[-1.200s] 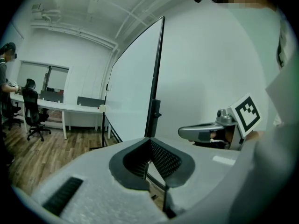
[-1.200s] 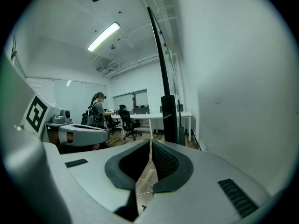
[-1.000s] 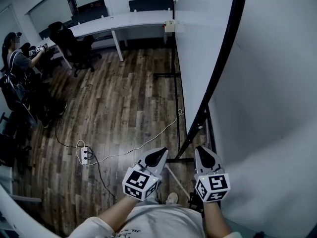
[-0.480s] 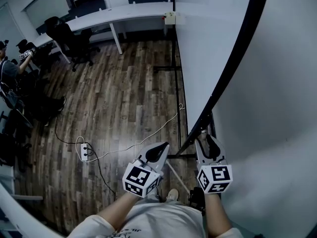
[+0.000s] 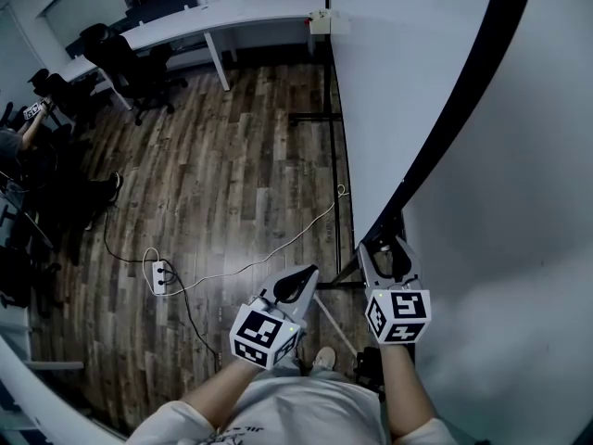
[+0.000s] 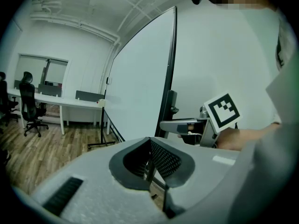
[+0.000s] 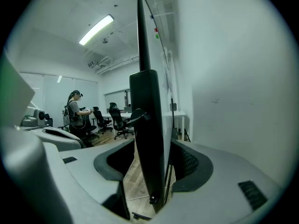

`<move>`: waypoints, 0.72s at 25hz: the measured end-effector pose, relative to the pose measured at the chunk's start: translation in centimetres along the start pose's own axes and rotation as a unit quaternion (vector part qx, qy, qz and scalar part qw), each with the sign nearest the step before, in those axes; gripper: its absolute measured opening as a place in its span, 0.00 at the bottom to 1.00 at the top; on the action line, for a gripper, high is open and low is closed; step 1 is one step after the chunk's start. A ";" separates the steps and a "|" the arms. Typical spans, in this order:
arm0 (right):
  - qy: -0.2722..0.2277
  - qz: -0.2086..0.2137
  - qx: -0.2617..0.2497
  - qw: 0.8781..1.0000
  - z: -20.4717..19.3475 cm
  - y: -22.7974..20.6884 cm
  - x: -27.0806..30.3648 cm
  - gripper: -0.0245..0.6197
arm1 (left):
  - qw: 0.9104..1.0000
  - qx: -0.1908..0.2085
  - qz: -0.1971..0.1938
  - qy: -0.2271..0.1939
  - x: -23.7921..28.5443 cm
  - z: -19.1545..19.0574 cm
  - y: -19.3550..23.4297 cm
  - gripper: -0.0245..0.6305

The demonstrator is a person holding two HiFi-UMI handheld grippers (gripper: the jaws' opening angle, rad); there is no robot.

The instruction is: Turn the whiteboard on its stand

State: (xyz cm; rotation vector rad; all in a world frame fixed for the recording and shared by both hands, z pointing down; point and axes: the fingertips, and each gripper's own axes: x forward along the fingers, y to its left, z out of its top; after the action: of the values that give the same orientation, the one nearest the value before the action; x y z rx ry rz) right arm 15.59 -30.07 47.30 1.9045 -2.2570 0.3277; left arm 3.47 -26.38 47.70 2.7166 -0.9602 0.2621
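Head view | right claw [image 5: 382,245] opening astride whiteboard [image 5: 389,82] | left claw [image 5: 301,278] clenched | cable [image 5: 278,250] apparently underfoot

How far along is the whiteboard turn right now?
Done: the whiteboard stands edge-on to the person, so it looks at least partly turned. In hand: the right hand-held gripper is opening its jaws around the black frame edge; the left hand-held gripper is shut and empty. Left: pull clear, or push again if needed.

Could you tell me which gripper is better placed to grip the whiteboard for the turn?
Probably right: the right gripper has the black edge of the whiteboard between its opening jaws, while the left gripper is shut, empty and apart from the board.
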 end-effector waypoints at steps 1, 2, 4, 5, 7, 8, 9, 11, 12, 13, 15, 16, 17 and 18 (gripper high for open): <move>0.001 0.000 0.001 1.000 -0.2 0.0 0.2 0.36 | 1.000 0.000 0.000 0.000 0.0 -0.2 0.0 0.05; 0.002 0.000 0.002 1.000 -0.4 0.0 0.4 0.36 | 1.000 0.000 0.001 0.001 0.0 -0.4 0.1 0.05; 0.003 0.000 0.004 1.000 -0.3 0.1 0.8 0.36 | 1.000 -0.002 0.002 0.002 -0.2 -0.4 0.3 0.05; 0.003 0.000 0.004 1.000 -0.2 0.1 1.0 0.36 | 1.000 -0.002 0.003 0.003 -0.2 -0.4 0.4 0.05; 0.003 0.000 0.001 1.000 -0.3 0.2 1.5 0.36 | 1.000 -0.003 0.005 0.003 -0.2 -0.7 0.6 0.05; 0.002 0.000 0.000 1.000 -0.5 0.2 1.6 0.36 | 1.000 -0.004 0.006 0.004 -0.3 -1.1 0.6 0.05; 0.002 0.000 -0.001 1.000 -0.8 0.2 1.8 0.36 | 1.000 -0.005 0.006 0.005 -0.3 -1.4 0.6 0.05; 0.003 -0.003 -0.001 1.000 -1.0 0.1 2.1 0.36 | 1.000 -0.006 0.008 0.006 -0.3 -1.7 0.6 0.05; 0.004 -0.006 -0.001 1.000 -1.1 0.0 2.4 0.36 | 1.000 -0.006 0.008 0.007 -0.2 -1.8 0.7 0.05; 0.004 -0.008 0.000 1.000 -1.2 -0.2 2.6 0.36 | 1.000 -0.007 0.009 0.007 -0.1 -1.9 0.8 0.05; 0.003 -0.012 0.002 1.000 -1.4 -0.5 2.9 0.36 | 1.000 -0.008 0.010 0.008 0.0 -2.0 1.0 0.05; 0.003 -0.015 0.002 1.000 -1.4 -0.6 3.0 0.36 | 1.000 -0.008 0.011 0.008 0.0 -2.0 1.0 0.05; 0.003 -0.017 0.002 1.000 -1.3 -0.6 3.1 0.36 | 1.000 -0.009 0.011 0.008 0.0 -1.9 1.0 0.05; 0.003 -0.020 0.002 1.000 -1.2 -0.5 3.1 0.36 | 1.000 -0.009 0.012 0.008 -0.1 -1.8 1.1 0.05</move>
State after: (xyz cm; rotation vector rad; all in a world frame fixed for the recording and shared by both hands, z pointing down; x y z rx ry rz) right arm 15.58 -32.79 49.29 1.9452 -2.2130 0.3328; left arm 2.52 -26.59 49.59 2.6840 -0.9851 0.2780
